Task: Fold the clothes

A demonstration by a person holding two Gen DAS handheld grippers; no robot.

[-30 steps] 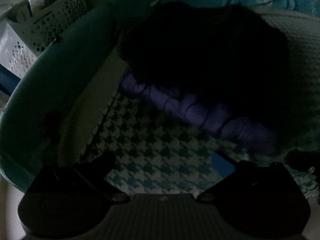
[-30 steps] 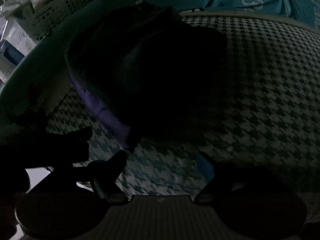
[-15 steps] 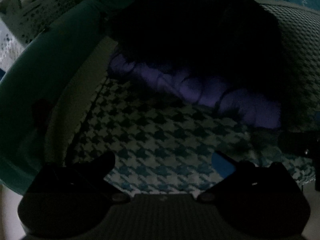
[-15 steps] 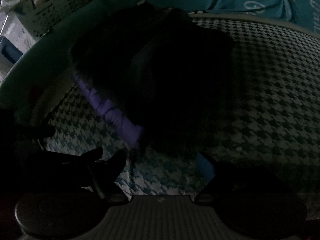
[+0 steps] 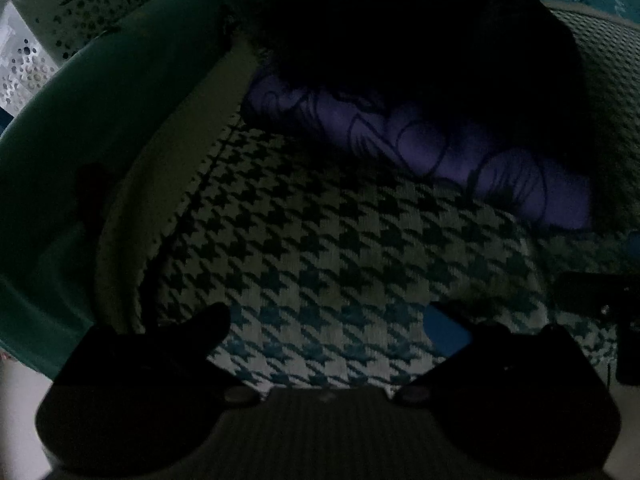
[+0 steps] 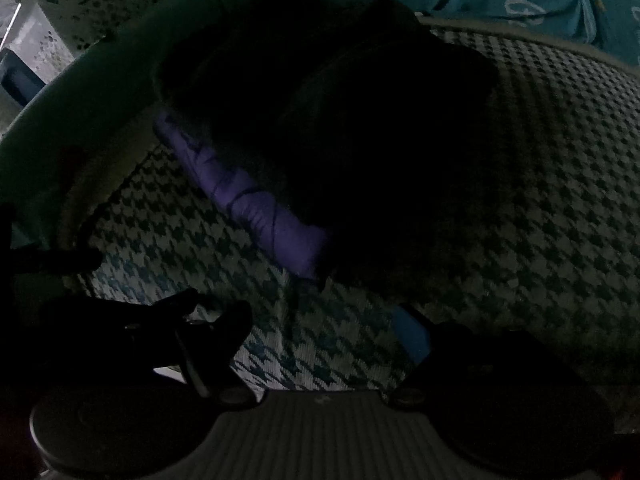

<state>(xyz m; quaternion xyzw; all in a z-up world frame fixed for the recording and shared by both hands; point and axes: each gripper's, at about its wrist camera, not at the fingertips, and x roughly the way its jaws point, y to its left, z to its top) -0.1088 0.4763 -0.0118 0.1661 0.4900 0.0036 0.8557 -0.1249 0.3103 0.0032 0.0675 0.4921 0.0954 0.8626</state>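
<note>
A dark garment (image 5: 420, 60) with a purple band (image 5: 420, 148) along its near edge is seen heaped on a houndstooth-patterned cover (image 5: 320, 248), filling the upper centre of the left wrist view and the centre of the right wrist view. The left gripper (image 5: 326, 320) is held spread at the bottom of its frame, nothing between its jaws, the cover below it. The right gripper (image 6: 320, 324) is likewise held apart and empty, low in its frame, just short of the band's lower end (image 6: 296, 248). The garment is judged to be soft, limp and light, likely to sag and bunch when lifted; the gathered purple band looks thicker and is taken to be the firmest place to pinch, one gripper toward each end of it. In this dim light the dark cloth's folds cannot be made out. A teal rim (image 5: 100, 120) curves along the left of the frame, with perforated white baskets (image 5: 96, 4) at upper left.
</note>
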